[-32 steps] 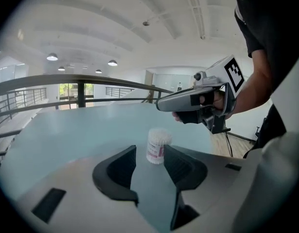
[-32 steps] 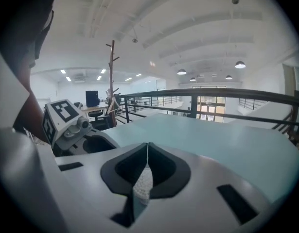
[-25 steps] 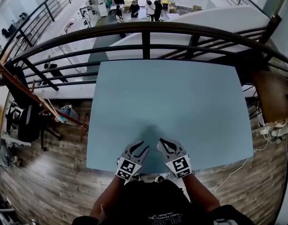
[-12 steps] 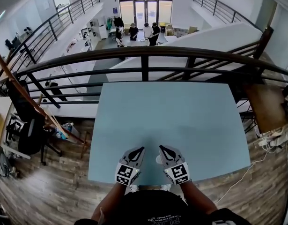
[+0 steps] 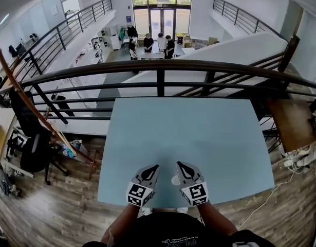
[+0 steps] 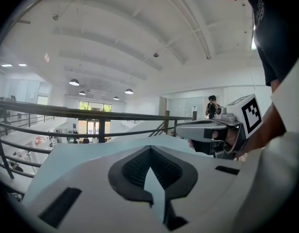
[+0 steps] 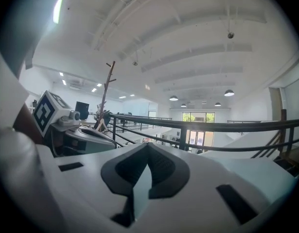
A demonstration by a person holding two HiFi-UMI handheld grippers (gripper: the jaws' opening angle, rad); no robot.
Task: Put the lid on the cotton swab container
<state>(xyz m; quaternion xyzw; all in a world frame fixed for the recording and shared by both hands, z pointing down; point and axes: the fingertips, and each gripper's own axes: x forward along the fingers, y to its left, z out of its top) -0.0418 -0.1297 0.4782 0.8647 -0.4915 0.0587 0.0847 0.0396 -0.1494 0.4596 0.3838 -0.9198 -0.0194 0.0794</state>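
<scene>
**Reference surface:** a light blue table (image 5: 199, 133). A dark metal railing (image 5: 160, 66) runs just beyond its far edge, and wood floor (image 5: 44, 205) lies to its left.

**Grippers:** the left gripper (image 5: 155, 166) and the right gripper (image 5: 179, 164) are held side by side over the middle of the table's near edge. Both point across the table toward the railing. Each carries a marker cube at its rear, toward the person (left cube (image 5: 139, 194), right cube (image 5: 198, 193)). The person's forearms (image 5: 119, 223) enter from below the table's near edge.

**Jaw state:**
- In the left gripper view, the left gripper (image 6: 150, 147) is clenched. Its tips meet, and only the table's blue surface shows through the opening behind them.
- In the right gripper view, the right gripper (image 7: 148, 144) is likewise clenched tip to tip, with nothing grasped.
- Each of these views also shows the other gripper alongside, at about the same height.

**Task object:** a small white round object (image 5: 175, 180) lies on the table close to the near edge. It sits between the two grippers and just beside the right one, below jaw level. It is too small to tell whether it is the lid or the cotton swab container. No contents can be made out, and no view shows whether it touches either gripper.
</scene>
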